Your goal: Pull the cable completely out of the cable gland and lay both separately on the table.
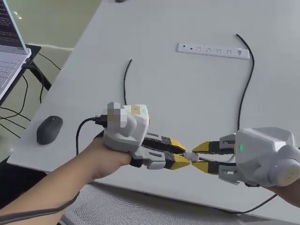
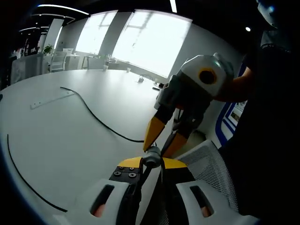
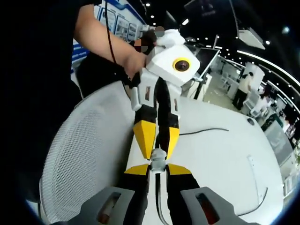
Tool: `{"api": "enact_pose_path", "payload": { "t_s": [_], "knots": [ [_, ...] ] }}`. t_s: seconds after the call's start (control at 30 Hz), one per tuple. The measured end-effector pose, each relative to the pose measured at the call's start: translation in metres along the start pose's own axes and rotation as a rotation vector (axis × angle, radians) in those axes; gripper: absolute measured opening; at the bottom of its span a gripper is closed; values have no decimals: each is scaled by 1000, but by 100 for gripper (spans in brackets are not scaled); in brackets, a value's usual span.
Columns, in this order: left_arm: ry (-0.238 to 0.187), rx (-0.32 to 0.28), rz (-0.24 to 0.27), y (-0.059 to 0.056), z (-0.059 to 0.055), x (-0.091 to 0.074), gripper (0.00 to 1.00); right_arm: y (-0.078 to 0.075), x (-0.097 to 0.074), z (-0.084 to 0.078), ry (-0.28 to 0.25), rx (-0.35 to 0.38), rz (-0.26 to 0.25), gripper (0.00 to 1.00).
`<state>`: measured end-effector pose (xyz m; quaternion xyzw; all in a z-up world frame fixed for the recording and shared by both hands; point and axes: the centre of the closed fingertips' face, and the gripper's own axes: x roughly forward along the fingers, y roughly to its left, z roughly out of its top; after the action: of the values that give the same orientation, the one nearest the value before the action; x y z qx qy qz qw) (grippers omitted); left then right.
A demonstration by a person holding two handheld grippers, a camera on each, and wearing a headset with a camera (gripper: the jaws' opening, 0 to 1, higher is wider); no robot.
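Observation:
In the head view my two grippers meet tip to tip above the table's near edge. A small grey cable gland (image 1: 191, 155) sits between their yellow fingertips. My left gripper (image 1: 185, 155) is shut on the cable gland (image 2: 151, 157), which sits right at its tips. My right gripper (image 1: 195, 156) faces it, shut on the black cable (image 1: 244, 91) just behind the gland (image 3: 158, 158). That cable trails away over the table (image 1: 187, 93) past the right gripper. In the right gripper view the left gripper (image 3: 159, 152) comes down from above.
A white power strip (image 1: 213, 50) lies at the far side. A second short black cable (image 1: 125, 82) lies left of centre. A black mouse (image 1: 49, 129) sits at the left edge and a laptop (image 1: 9, 51) on a side stand. A mesh chair (image 3: 89, 154) is below.

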<state>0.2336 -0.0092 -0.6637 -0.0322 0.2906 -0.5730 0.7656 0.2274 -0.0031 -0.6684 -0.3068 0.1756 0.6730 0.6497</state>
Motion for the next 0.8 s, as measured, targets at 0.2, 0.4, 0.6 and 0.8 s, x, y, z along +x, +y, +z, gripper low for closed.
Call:
{"api": "enact_pose_path", "payload": {
  "t_s": [0.2, 0.4, 0.6, 0.8],
  "knots": [
    [-9, 9, 2, -1, 2, -1, 15, 0, -1, 1, -37, 166, 38, 9],
    [-9, 32, 4, -1, 2, -2, 15, -7, -7, -1, -101, 361, 110, 19],
    [-8, 78, -1, -3, 3, -3, 15, -10, -19, 10, -237, 758, 327, 21],
    [-27, 129, -9, -6, 8, -4, 15, -15, -17, 7, -255, 853, 416, 21]
  ]
}}
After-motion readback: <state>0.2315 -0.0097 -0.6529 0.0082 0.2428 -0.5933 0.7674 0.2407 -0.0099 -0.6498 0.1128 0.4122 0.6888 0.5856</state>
